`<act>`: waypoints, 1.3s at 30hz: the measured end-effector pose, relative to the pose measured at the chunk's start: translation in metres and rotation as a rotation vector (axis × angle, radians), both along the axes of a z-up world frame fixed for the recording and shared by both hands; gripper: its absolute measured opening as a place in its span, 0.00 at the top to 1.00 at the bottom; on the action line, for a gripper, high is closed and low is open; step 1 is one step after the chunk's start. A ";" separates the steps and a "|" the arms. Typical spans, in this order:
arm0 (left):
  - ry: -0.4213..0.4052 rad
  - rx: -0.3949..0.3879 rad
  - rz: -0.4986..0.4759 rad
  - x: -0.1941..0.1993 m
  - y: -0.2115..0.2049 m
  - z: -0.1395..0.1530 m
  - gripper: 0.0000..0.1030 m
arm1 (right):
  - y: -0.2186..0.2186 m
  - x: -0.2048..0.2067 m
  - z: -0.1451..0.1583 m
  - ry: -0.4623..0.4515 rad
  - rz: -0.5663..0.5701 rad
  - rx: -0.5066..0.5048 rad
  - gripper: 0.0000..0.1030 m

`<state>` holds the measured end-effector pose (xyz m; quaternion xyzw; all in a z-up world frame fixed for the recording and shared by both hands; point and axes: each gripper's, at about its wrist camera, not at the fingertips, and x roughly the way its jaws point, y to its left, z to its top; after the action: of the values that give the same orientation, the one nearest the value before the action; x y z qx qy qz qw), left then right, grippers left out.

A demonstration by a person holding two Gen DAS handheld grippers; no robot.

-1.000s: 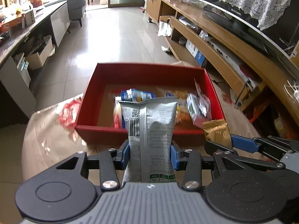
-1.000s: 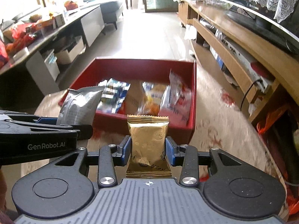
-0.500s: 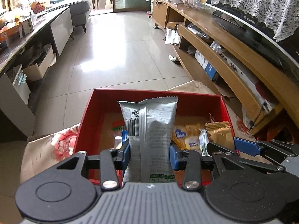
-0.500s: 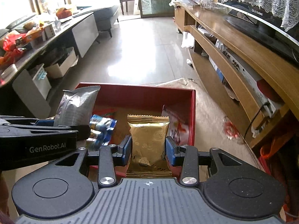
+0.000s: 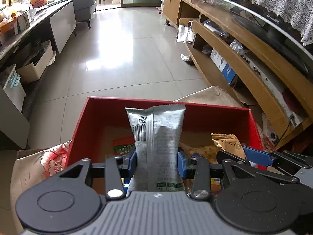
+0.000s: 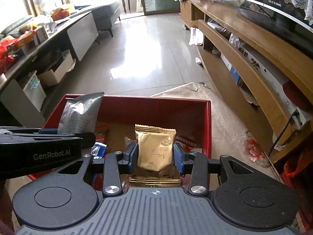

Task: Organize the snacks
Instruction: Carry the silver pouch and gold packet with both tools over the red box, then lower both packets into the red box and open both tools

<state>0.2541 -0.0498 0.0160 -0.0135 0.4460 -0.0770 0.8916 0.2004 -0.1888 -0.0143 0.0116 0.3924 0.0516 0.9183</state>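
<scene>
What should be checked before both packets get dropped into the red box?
1. Left gripper shut on the silver packet: ok.
2. Right gripper shut on the gold packet: ok.
3. Both packets over the red box: ok.
4. Free floor inside the box below each packet: cannot tell, other snacks lie there.
5. Grippers apart from each other: ok, side by side.

Silver foil snack pouch (image 5: 156,141), black barcode and grey print, centre frame. Gold foil snack packet (image 6: 154,148), centre of the right wrist view. Red cardboard box (image 5: 93,121), brown floor inside. Tongs black with blue pads (image 5: 181,164). Beige tablecloth (image 5: 35,168) with red flower print, lower left. White lace cloth (image 5: 273,0), upper right.
</scene>
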 end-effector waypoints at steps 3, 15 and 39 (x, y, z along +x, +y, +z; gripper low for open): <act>0.010 0.001 0.002 0.004 0.000 -0.008 0.60 | 0.002 0.004 -0.007 0.004 0.000 -0.019 0.53; 0.021 -0.013 0.045 0.010 0.011 -0.004 0.48 | 0.000 0.007 -0.002 -0.017 -0.015 -0.032 0.33; -0.003 -0.079 -0.016 -0.046 0.007 0.029 0.37 | -0.010 -0.038 0.027 -0.051 -0.006 -0.070 0.20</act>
<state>0.2081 -0.0425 0.0448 -0.0448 0.4413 -0.1017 0.8904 0.1623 -0.1991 0.0123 -0.0205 0.3706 0.0353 0.9279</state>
